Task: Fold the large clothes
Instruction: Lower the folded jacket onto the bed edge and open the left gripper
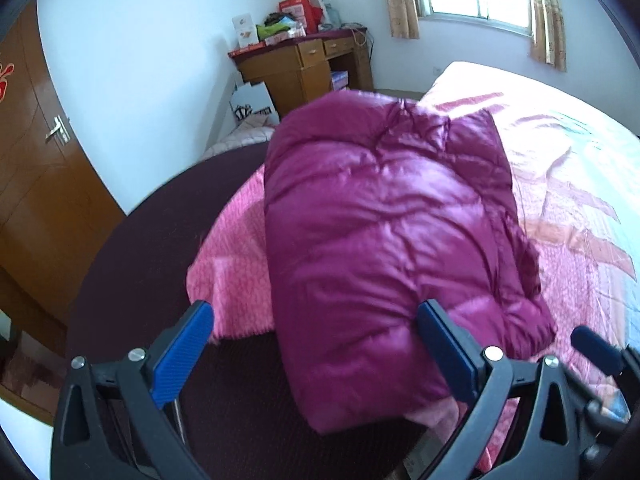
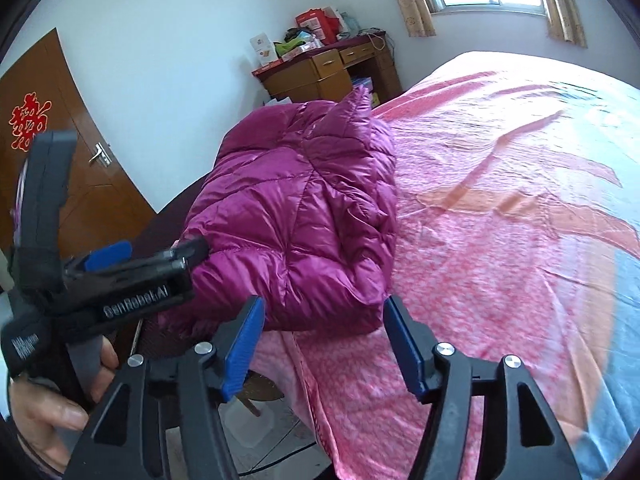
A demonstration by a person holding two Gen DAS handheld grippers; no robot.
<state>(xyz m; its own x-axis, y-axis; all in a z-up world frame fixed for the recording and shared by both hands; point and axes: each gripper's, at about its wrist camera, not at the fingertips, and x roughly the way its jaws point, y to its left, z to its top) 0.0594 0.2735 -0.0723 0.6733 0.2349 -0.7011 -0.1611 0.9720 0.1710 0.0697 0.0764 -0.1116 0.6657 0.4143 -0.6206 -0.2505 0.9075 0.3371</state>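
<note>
I see the shiny magenta quilted down jacket (image 1: 384, 232) lying folded into a thick bundle at the near corner of the bed, on the pink patterned bedspread (image 2: 500, 240). My left claw (image 1: 316, 344) stands wide apart, one pad beside the bundle's near end. My right claw (image 2: 324, 340) is apart too, gripping nothing, just short of the jacket.

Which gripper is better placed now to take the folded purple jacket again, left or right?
Left, probably. The left gripper stands open with the near end of the purple jacket between its fingers; the right gripper, also open, sits just short of it.
</note>
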